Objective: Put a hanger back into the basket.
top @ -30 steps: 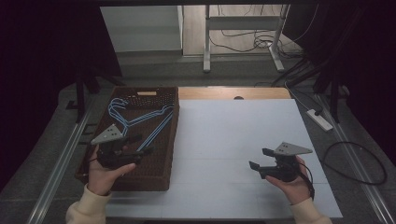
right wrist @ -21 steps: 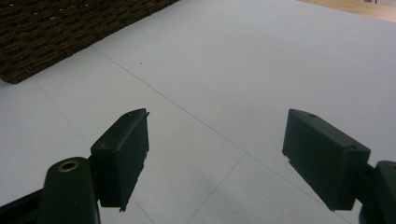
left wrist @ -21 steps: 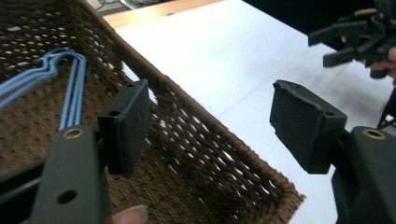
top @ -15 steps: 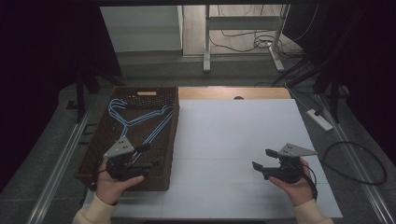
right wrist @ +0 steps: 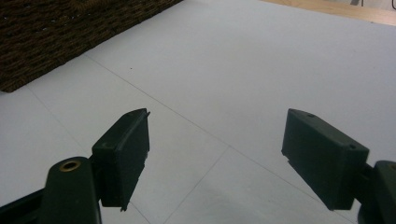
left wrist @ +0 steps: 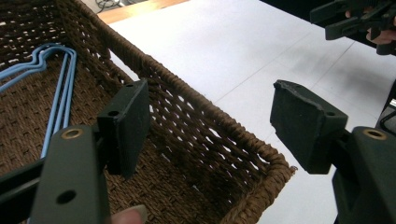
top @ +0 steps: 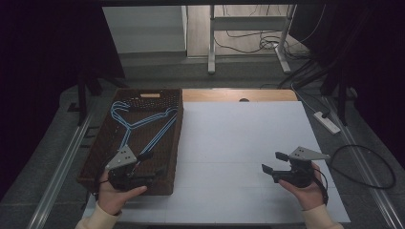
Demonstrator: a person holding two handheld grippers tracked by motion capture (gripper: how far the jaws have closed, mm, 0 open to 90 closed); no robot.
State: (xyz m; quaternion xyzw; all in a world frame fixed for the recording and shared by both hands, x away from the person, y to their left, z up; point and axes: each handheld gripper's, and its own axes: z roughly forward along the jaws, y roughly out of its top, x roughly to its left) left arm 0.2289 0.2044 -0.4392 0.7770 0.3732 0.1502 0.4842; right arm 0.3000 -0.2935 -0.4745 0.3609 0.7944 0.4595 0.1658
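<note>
L gripper (top: pixel 152 172) spread wide over basket (top: pixel 174 138) near corner, likely lining up for blue hangers (top: pixel 143 125); R gripper (top: pixel 268 168) spread, idle above white table (top: pixel 239 143), clear of the work.

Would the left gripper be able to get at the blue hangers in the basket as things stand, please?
Probably yes. The left gripper hangs open over the near end of the wicker basket, and the blue hangers lie uncovered on its floor just ahead, nothing between.
</note>
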